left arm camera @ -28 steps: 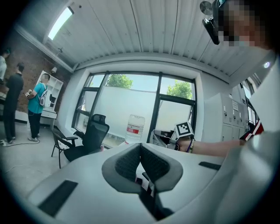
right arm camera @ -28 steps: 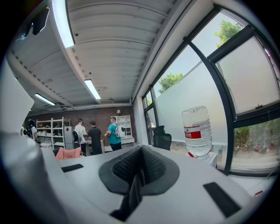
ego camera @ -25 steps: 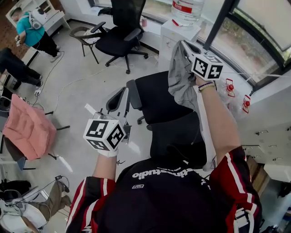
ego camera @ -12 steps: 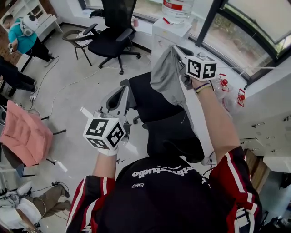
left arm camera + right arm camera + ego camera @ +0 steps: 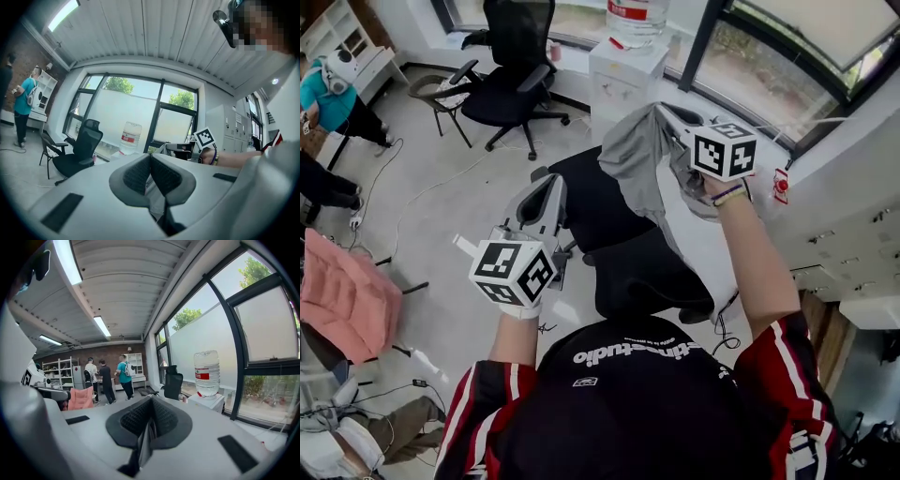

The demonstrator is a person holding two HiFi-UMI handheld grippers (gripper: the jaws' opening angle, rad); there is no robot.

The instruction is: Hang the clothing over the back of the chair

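Note:
A black office chair stands right in front of me, its backrest point(image 5: 652, 272) nearest and its seat point(image 5: 586, 192) beyond. My right gripper point(image 5: 664, 112) is raised above the chair and shut on grey clothing point(image 5: 633, 155), which hangs down over the seat's right side and touches the top of the backrest. In the right gripper view a fold of the grey cloth point(image 5: 142, 446) sits pinched between the pads of that gripper point(image 5: 151, 401). My left gripper point(image 5: 548, 187) hovers left of the chair by its armrest, jaws shut with nothing between them point(image 5: 150, 157).
A water dispenser with a big bottle point(image 5: 630, 52) stands by the window behind the chair. A second black office chair point(image 5: 506, 70) is at the far left, a pink padded chair point(image 5: 342, 295) at the left edge. People point(image 5: 333, 89) stand far left. Cabinets line the right wall.
The right gripper has carried the grey clothing leftward, from beside the backrest to over the seat. The left gripper has shifted slightly beside the armrest, still shut.

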